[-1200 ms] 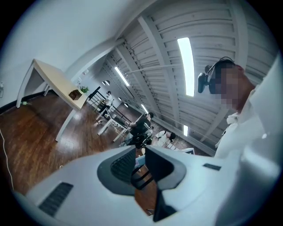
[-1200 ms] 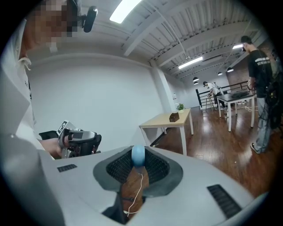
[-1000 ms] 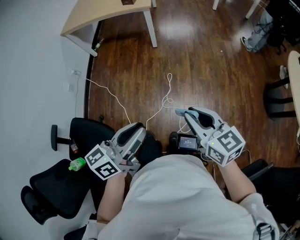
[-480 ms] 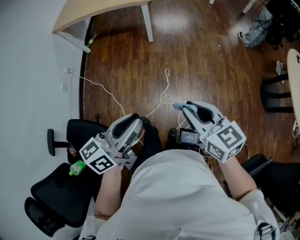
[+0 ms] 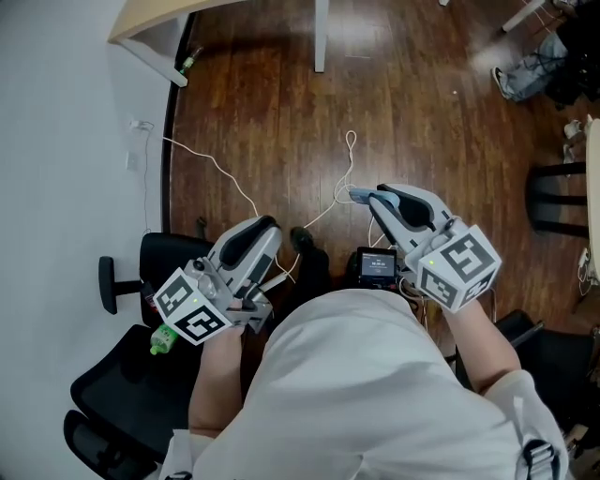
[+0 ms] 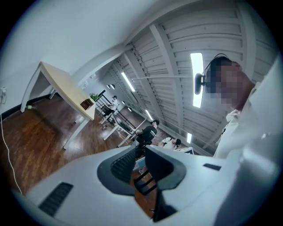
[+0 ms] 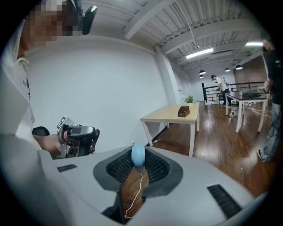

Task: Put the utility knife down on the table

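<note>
Tongs first: the right gripper [image 5: 373, 200] is clamped on the utility knife [image 5: 357, 194], whose pale blue end sticks out past the jaw tips. The right gripper view shows it clearly — the rounded blue tip [image 7: 138, 155] is pinched between the two ribbed pads, right of centre in the head view and over bare floor. The left gripper [image 5: 265, 228] sits lower left of centre. In its own view the jaws [image 6: 139, 150] stand only a narrow gap apart, with nothing between them and floor showing through.

Both tools are held close in front of the person's white shirt [image 5: 356, 394], marker cubes toward the body and jaws pointing to the top of the frame. A small black device with a lit screen [image 5: 377, 266] sits between them, just above the shirt.

Beyond the jaws lies dark wood floor [image 5: 441, 122], with a thin white cable [image 5: 234, 183] looping across it from the white wall [image 5: 66, 141]. A black office chair [image 5: 122, 375] fills the lower left, and a green bottle [image 5: 163, 337] lies on it beside the left cube.

The light wood table [image 5: 150, 19] shows only at the upper left corner — well apart from the knife. In the right gripper view the same table [image 7: 177, 115] carries a small brown box [image 7: 183, 111].
</note>
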A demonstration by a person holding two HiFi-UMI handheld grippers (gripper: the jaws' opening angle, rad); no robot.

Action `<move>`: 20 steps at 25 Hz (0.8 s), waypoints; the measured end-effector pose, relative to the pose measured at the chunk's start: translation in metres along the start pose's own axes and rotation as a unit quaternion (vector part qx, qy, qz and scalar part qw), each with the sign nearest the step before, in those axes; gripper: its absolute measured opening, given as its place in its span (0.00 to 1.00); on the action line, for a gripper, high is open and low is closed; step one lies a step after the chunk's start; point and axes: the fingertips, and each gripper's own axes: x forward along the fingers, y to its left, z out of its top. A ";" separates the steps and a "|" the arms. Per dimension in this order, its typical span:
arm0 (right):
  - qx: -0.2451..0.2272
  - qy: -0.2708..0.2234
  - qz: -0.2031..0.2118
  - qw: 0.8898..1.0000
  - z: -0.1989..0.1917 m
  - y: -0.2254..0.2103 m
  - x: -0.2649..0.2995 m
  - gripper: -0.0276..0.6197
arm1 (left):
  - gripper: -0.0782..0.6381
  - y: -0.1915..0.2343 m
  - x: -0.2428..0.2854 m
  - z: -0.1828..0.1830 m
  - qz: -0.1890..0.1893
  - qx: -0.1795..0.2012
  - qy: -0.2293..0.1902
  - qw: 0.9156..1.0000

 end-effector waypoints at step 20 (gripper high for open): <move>-0.023 0.008 0.003 1.000 0.047 -0.011 0.106 0.15 | 0.20 0.079 -0.006 0.053 0.000 -0.023 -0.011 1.000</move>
